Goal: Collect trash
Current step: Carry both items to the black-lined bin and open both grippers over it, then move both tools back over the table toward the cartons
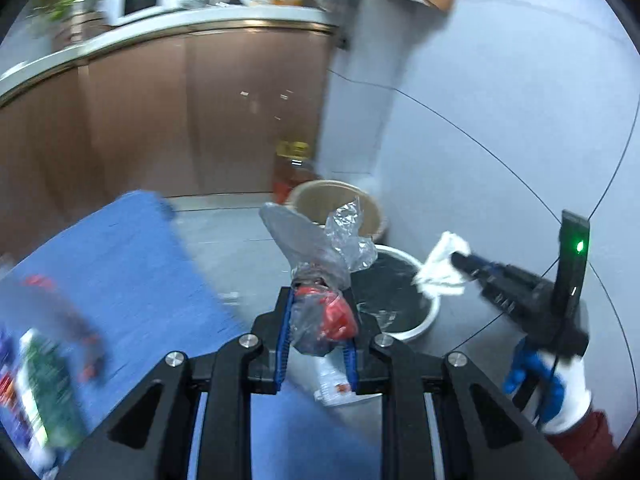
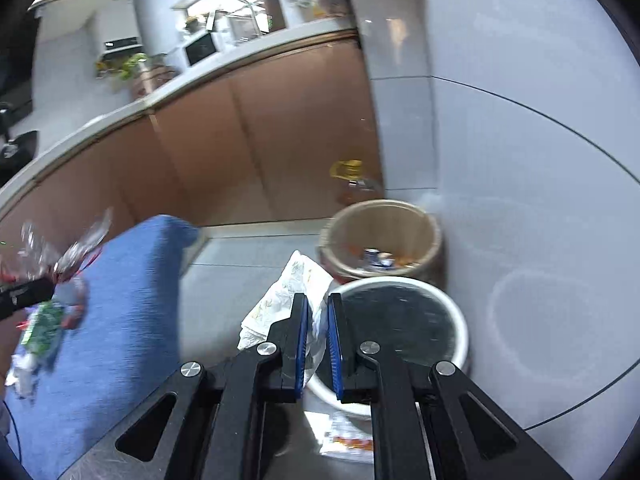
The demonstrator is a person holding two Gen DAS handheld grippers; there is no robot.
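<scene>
In the left wrist view my left gripper point(image 1: 320, 300) is shut on a crumpled clear plastic wrapper point(image 1: 340, 240) with something red inside, above the near edge of a white bin point(image 1: 428, 320) lined in black. To the right, a gloved hand holds my right gripper point(image 1: 456, 258), shut on a white paper tissue point(image 1: 440, 268) over the same bin. In the right wrist view the right gripper point(image 2: 317, 300) pinches that tissue point(image 2: 280, 300) at the white bin's point(image 2: 460, 332) left rim. The left gripper point(image 2: 52, 284) with its wrapper point(image 2: 60, 252) shows blurred at the far left.
A tan bin point(image 2: 360, 232) with some trash inside stands behind the white one against the grey wall. A blue-covered table point(image 1: 120, 260) lies to the left with a green packet point(image 2: 44, 328) and other litter on it. A wrapper point(image 2: 348, 440) lies on the floor. Brown cabinets run behind.
</scene>
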